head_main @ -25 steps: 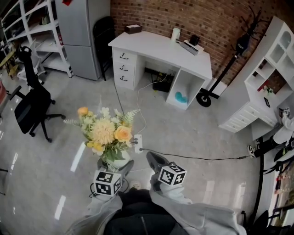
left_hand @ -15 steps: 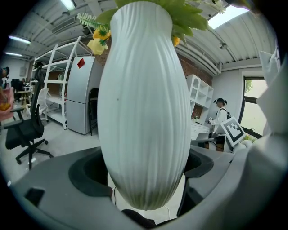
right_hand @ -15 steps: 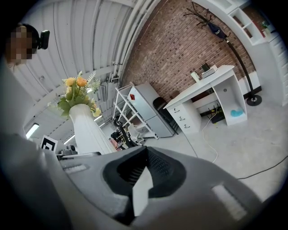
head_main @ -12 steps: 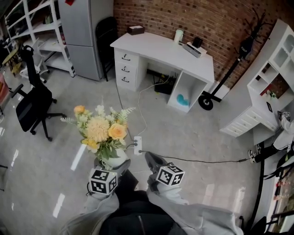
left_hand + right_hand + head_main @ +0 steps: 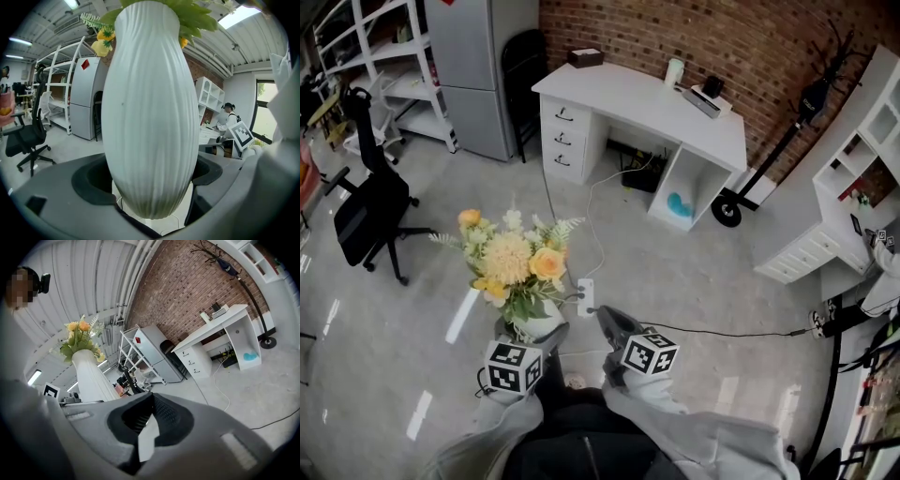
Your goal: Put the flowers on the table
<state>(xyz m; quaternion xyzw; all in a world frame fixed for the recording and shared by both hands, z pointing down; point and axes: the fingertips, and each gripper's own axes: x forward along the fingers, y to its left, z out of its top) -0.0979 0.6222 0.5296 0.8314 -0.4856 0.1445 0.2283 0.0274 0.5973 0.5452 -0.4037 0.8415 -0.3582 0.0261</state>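
Carriage is the step in hand: my left gripper (image 5: 541, 347) is clamped round the belly of the ribbed white ceramic vase (image 5: 150, 117). Its bouquet of yellow and cream flowers (image 5: 514, 264) stands upright above the grey floor (image 5: 694, 272), well short of the white desk with drawers (image 5: 628, 98) by the brick wall (image 5: 722, 37). My right gripper (image 5: 612, 328), just beside, is closed on nothing. Next, I judge, I must walk the vase over level and lower it onto bare desktop.

The left gripper view's top edge crops the flowers (image 5: 102, 46), which from above hide most of the vase (image 5: 540, 327).
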